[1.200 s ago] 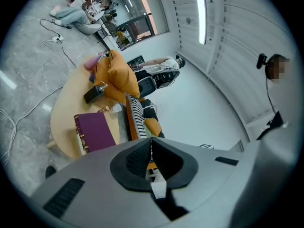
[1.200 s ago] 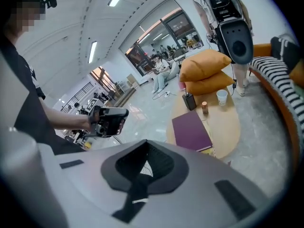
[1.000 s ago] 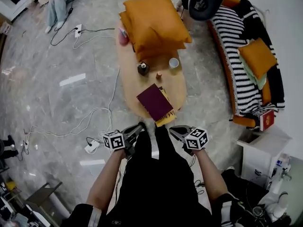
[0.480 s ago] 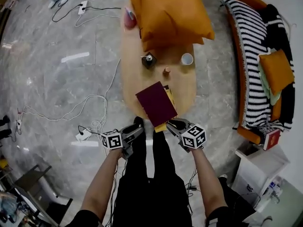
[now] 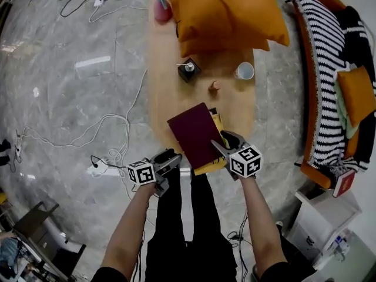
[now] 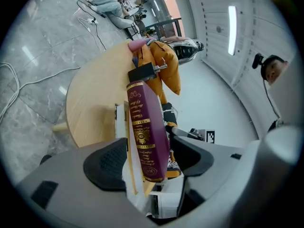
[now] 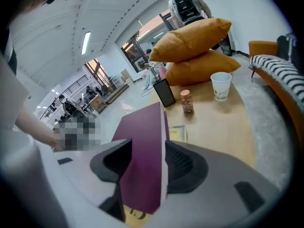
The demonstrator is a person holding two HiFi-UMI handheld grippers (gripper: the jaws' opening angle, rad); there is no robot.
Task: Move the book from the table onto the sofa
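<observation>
A maroon book [image 5: 195, 135] lies on a yellow book [image 5: 211, 165] at the near end of the oval wooden table [image 5: 164, 87]. My left gripper [image 5: 171, 158] is at its near left corner, and my right gripper [image 5: 223, 142] is over its right edge. In the left gripper view the gold-lettered spine [image 6: 144, 132] stands between the jaws of my left gripper [image 6: 147, 161]. In the right gripper view the maroon cover [image 7: 142, 165] runs between the jaws of my right gripper [image 7: 149, 164]. Both pairs of jaws have just been opening and do not clamp the book. The sofa [image 5: 317, 98] is at the right.
Two orange pillows [image 5: 226, 10], a white cup [image 5: 244, 70], a small jar [image 5: 215, 86] and a black object [image 5: 188, 69] sit further along the table. An orange cushion [image 5: 355, 93] lies on the striped sofa. Cables [image 5: 111, 128] cross the floor at left; a white cabinet [image 5: 329, 216] stands at right.
Both grippers have come down and forward from in front of the person's legs to the book's near end. Their jaws, shut before, now stand apart around the book.
</observation>
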